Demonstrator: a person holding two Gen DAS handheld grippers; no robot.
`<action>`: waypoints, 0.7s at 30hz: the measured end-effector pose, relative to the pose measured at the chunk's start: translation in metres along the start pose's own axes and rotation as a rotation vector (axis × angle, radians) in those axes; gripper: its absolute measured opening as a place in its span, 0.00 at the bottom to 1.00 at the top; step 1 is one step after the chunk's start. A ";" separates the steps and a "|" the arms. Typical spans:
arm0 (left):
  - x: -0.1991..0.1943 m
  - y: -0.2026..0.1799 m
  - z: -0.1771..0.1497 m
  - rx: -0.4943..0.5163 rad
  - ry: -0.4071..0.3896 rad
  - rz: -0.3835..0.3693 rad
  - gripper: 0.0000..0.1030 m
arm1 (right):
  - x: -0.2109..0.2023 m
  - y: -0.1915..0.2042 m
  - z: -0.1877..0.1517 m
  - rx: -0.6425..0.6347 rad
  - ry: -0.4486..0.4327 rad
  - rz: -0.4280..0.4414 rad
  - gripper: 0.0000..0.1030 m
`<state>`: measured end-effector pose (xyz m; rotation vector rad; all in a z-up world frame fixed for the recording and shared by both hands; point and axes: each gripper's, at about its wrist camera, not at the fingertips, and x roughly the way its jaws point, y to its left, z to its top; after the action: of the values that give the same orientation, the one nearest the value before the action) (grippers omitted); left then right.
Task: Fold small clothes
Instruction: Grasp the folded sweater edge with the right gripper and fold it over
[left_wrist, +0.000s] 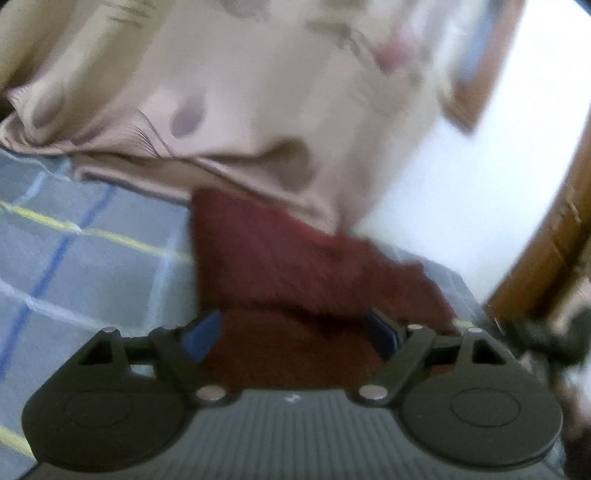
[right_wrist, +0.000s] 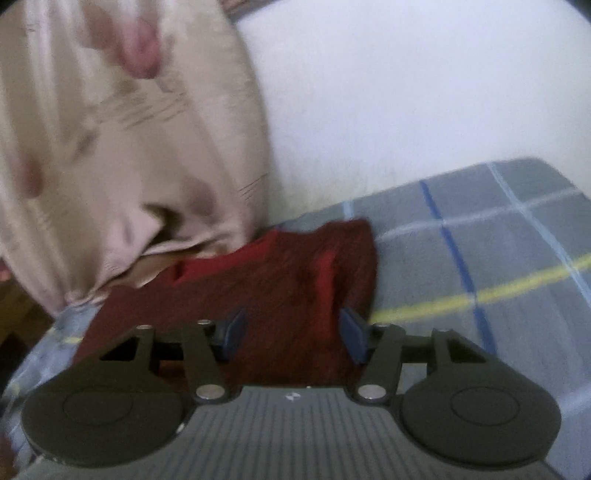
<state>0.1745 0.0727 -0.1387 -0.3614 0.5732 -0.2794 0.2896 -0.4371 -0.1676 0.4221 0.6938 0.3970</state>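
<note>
— Judging by the bunched maroon garment (right_wrist: 295, 280) on the checked bed (right_wrist: 480, 258), is folding done?
— Hardly begun, I'd say. Left tongs (left_wrist: 295, 332) gape wide, right tongs (right_wrist: 291, 332) stand partly apart over it (neither pinching cloth).

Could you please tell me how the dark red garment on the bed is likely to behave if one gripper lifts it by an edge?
The red garment lies creased and rumpled, so it would probably hang floppy. It looks thin and small, so likely light. Its knit-like surface seems unlikely to slip, though blur limits certainty.
</note>
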 end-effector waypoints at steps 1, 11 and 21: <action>0.006 0.005 0.008 -0.003 0.010 0.024 0.87 | -0.009 0.001 -0.008 -0.019 0.010 -0.008 0.64; 0.116 0.078 0.045 -0.238 0.239 -0.105 0.89 | -0.006 -0.041 -0.006 0.083 0.055 -0.013 0.67; 0.166 0.062 0.063 -0.066 0.220 -0.078 0.50 | 0.077 -0.069 0.029 0.260 0.097 0.114 0.66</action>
<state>0.3543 0.0859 -0.1936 -0.4199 0.7869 -0.3786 0.3772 -0.4650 -0.2218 0.6940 0.8216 0.4385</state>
